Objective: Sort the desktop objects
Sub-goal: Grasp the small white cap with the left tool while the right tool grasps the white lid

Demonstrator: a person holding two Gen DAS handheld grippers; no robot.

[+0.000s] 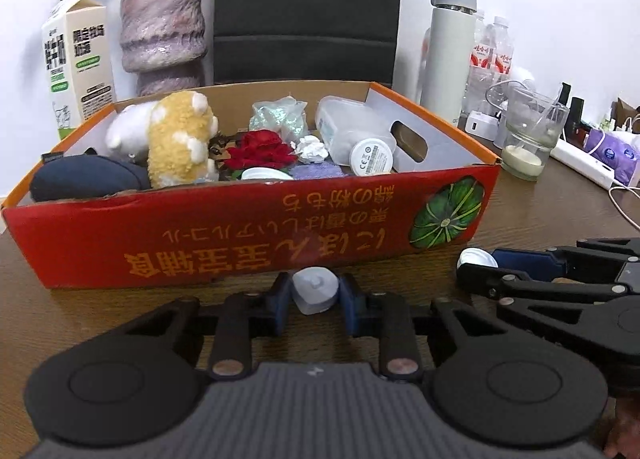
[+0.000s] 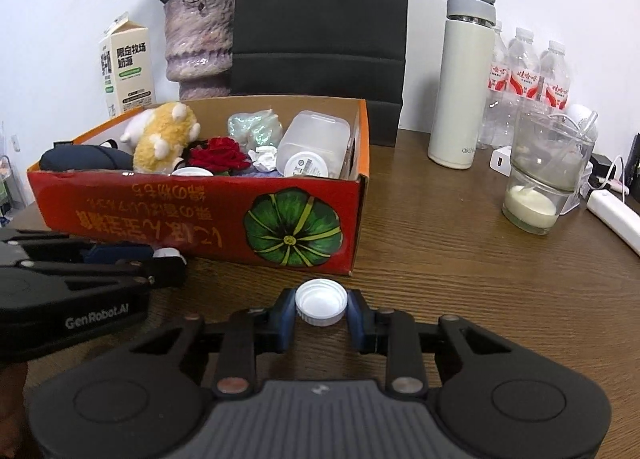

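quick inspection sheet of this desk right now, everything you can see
surface: brown wood-grain table, bare in front of the box
job's things: red cardboard box holding a plush toy, a red fabric rose, a crumpled paper ball and a clear plastic container; a white bottle cap; a small white plastic piece
clutter: milk carton, vase, thermos, water bottles, glass
grippers: left tool shut on the small white plastic piece; right tool shut on the white bottle cap
cables: white power strip with thin leads
surroundings: dark chair back, white wall
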